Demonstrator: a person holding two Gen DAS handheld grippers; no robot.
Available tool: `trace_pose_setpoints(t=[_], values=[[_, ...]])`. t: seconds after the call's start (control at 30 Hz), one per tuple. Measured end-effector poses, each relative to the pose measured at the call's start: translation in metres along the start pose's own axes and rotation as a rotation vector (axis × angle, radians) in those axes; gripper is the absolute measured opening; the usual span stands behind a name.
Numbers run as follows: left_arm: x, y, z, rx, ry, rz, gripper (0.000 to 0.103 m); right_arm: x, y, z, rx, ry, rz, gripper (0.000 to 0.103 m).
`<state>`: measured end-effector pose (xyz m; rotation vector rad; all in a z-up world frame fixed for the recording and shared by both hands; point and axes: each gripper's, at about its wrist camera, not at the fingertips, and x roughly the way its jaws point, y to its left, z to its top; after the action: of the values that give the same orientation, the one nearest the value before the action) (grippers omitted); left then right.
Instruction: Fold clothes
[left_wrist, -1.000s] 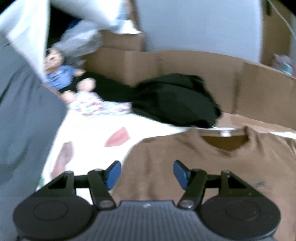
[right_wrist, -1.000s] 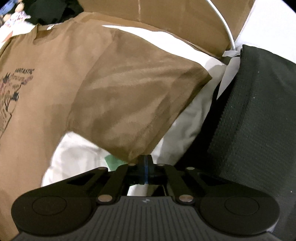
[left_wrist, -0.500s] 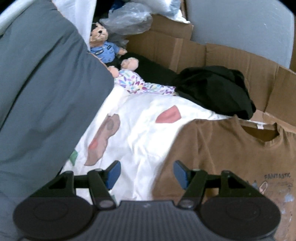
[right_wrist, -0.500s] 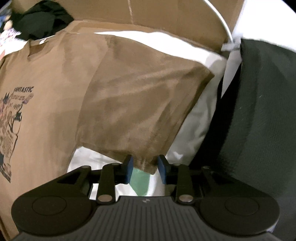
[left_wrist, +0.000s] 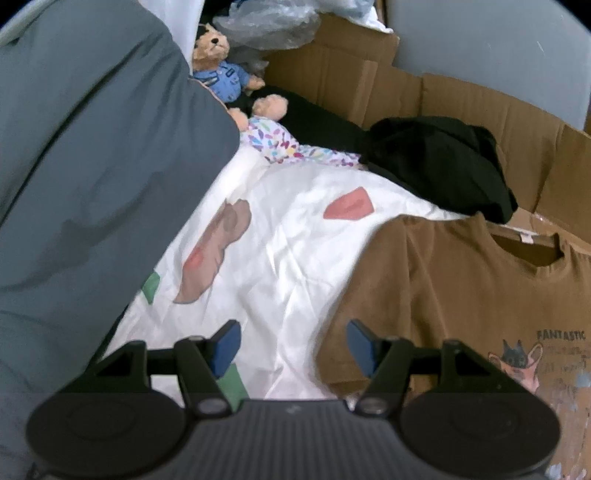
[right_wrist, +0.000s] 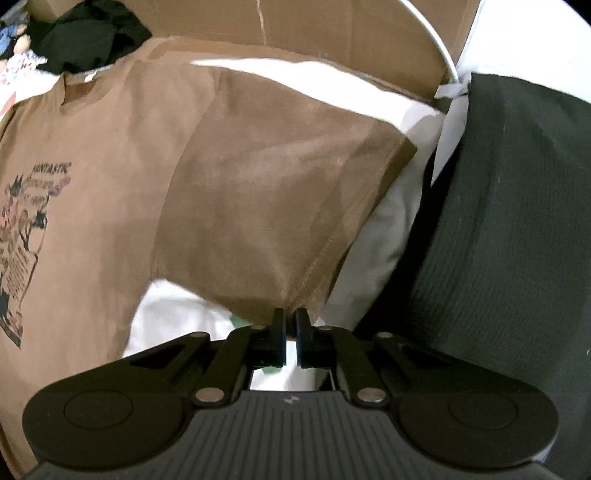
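Note:
A brown T-shirt (left_wrist: 461, 288) with a printed picture lies flat, front up, on a white sheet (left_wrist: 288, 240). My left gripper (left_wrist: 291, 341) hangs open above the sheet, its right finger over the edge of the shirt's sleeve, with nothing between the pads. In the right wrist view the same brown T-shirt (right_wrist: 110, 177) spreads to the left and its other sleeve (right_wrist: 280, 206) runs down to my right gripper (right_wrist: 290, 317). That gripper is shut on the sleeve's hem, which puckers at the fingertips.
A grey quilt (left_wrist: 92, 166) rises on the left. A teddy bear (left_wrist: 218, 62), a doll (left_wrist: 273, 136) and a black garment (left_wrist: 443, 158) lie along the cardboard wall (left_wrist: 461, 99) at the back. Dark knitted fabric (right_wrist: 509, 221) borders the sleeve on the right.
The left gripper moved sideways from over the shirt's chest to its sleeve edge and the sheet. The right gripper opened around the sleeve hem, then shut on it.

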<state>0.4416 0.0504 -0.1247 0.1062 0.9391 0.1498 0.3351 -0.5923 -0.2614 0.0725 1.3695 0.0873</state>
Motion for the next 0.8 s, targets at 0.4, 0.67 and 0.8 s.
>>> trace_pose_setpoints(t=[0.4,0.67,0.8], values=[[0.021,0.004,0.000,-0.016,0.035,-0.024,0.067,-0.028,0.023,0.003,-0.145,-0.081,-0.149,0.019],[0.044,0.007,-0.020,-0.111,0.021,-0.097,0.067,-0.026,0.037,0.005,-0.161,-0.105,-0.118,0.019],[0.048,-0.004,-0.027,-0.095,0.036,-0.158,0.067,-0.022,0.045,0.004,-0.169,-0.105,-0.107,0.019]])
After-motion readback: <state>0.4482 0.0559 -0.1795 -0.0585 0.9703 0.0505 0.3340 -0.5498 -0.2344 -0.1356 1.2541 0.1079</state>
